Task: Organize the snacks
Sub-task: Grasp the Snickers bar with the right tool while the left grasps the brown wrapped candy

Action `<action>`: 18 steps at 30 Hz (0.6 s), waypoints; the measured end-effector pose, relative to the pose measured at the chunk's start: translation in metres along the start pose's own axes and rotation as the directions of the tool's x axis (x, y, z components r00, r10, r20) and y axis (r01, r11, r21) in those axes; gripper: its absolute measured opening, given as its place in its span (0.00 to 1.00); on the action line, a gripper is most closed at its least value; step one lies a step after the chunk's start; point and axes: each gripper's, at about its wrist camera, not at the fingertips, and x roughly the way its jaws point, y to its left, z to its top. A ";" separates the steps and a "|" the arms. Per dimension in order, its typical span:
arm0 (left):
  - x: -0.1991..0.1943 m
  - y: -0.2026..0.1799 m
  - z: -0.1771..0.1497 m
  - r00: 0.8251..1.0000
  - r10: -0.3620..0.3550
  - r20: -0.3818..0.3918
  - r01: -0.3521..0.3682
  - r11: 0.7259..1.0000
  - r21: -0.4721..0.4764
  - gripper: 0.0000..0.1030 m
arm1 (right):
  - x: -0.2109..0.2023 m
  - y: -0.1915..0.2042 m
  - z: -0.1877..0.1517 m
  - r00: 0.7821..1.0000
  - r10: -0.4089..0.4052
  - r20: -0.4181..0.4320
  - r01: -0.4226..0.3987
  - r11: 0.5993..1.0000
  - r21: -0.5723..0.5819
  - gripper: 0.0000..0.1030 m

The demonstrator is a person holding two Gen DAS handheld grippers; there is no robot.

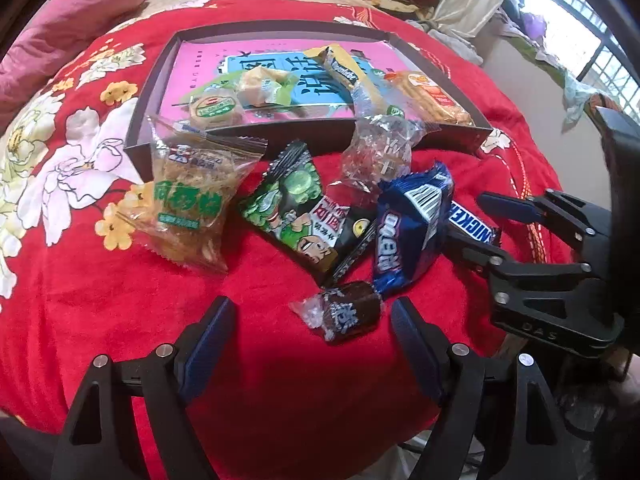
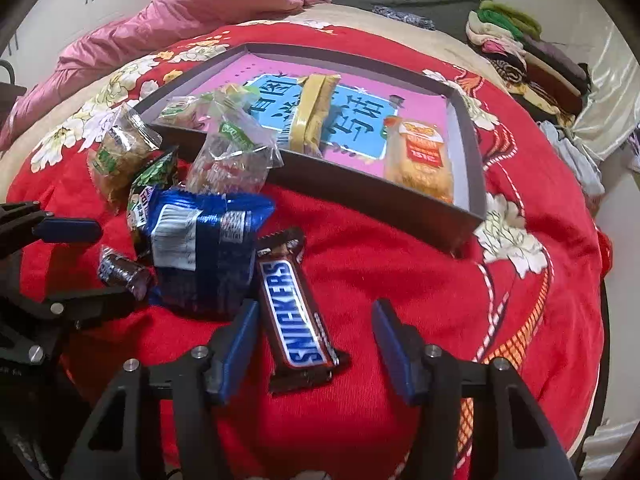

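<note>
Right claw [image 2: 314,344] open around Snickers bar [image 2: 294,312] on red blanket [image 2: 400,272], pads not touching. Left claw [image 1: 314,334] open around small dark candy [image 1: 348,312]. Step: picking up. Next: squeeze, lift, drop into box [image 2: 380,200] behind pile.

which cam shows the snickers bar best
The right wrist view: the Snickers bar lies whole, logo readable, between the right gripper's open fingers. The left wrist view shows only its end behind the blue packet.
</note>
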 end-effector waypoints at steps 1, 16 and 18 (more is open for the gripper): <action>0.000 -0.001 0.000 1.000 0.000 0.001 0.000 1.000 -0.001 0.79 | 0.002 0.000 0.001 1.000 0.002 0.001 -0.002 1.000 -0.003 0.55; 0.012 -0.011 0.004 1.000 -0.015 0.002 0.015 1.000 0.025 0.56 | 0.007 -0.044 0.007 0.992 0.113 0.056 -0.122 0.970 0.209 0.28; 0.011 -0.006 0.005 1.000 -0.028 0.007 0.028 1.000 0.007 0.49 | 0.003 -0.052 0.005 0.988 0.132 0.074 -0.147 0.956 0.254 0.28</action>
